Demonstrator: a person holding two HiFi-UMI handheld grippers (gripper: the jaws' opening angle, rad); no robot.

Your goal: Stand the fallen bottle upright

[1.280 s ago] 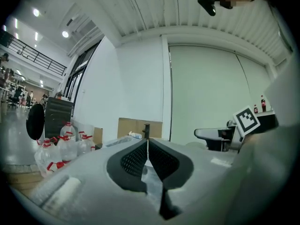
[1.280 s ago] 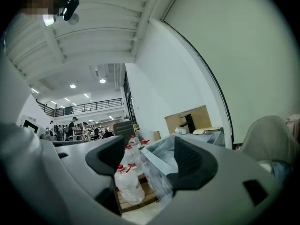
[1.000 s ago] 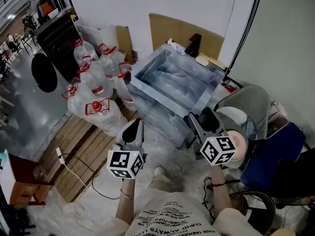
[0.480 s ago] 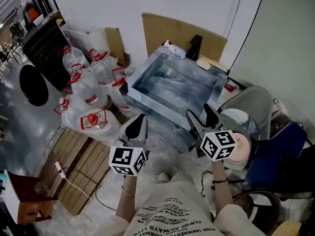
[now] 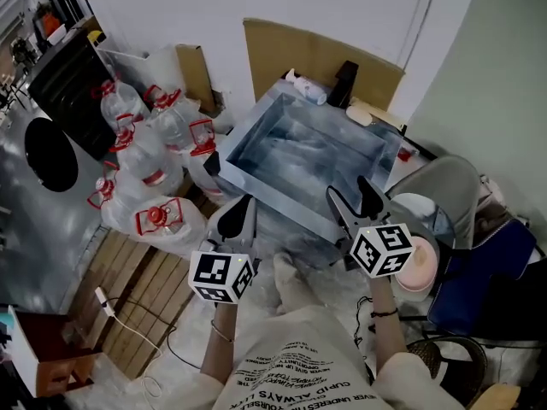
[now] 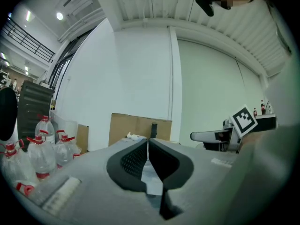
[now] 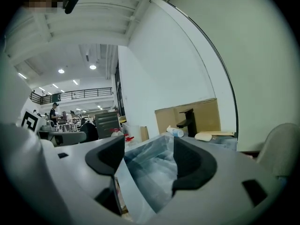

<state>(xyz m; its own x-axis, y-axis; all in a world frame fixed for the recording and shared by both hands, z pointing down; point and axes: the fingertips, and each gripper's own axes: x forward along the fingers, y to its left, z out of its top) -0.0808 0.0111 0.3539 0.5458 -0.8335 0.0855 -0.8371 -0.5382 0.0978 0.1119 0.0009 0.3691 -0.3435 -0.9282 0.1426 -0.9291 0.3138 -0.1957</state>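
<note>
The fallen bottle [image 5: 306, 86], small and white with a blue end, lies on its side on the far rim of the plastic-wrapped steel sink [image 5: 256, 126], beside a black faucet [image 5: 344, 75]. It also shows far ahead as the bottle [image 7: 175, 132] in the right gripper view and as the bottle [image 6: 135, 137] in the left gripper view. My left gripper [image 5: 239, 216] hangs before the sink's near edge, jaws closed together, holding nothing. My right gripper [image 5: 357, 199] hovers at the sink's near right corner, jaws apart and empty. Both are well short of the bottle.
Several large water jugs with red caps [image 5: 141, 156] crowd the floor to the left. Cardboard [image 5: 316, 58] leans on the wall behind the sink. A grey chair [image 5: 444, 186] and a pink bowl [image 5: 416, 267] stand on the right. A wooden pallet [image 5: 145, 306] lies at the lower left.
The view has shifted a little toward the sink, and the jugs have slid left in the frame. Both grippers keep their places before the sink, with jaws unchanged.
</note>
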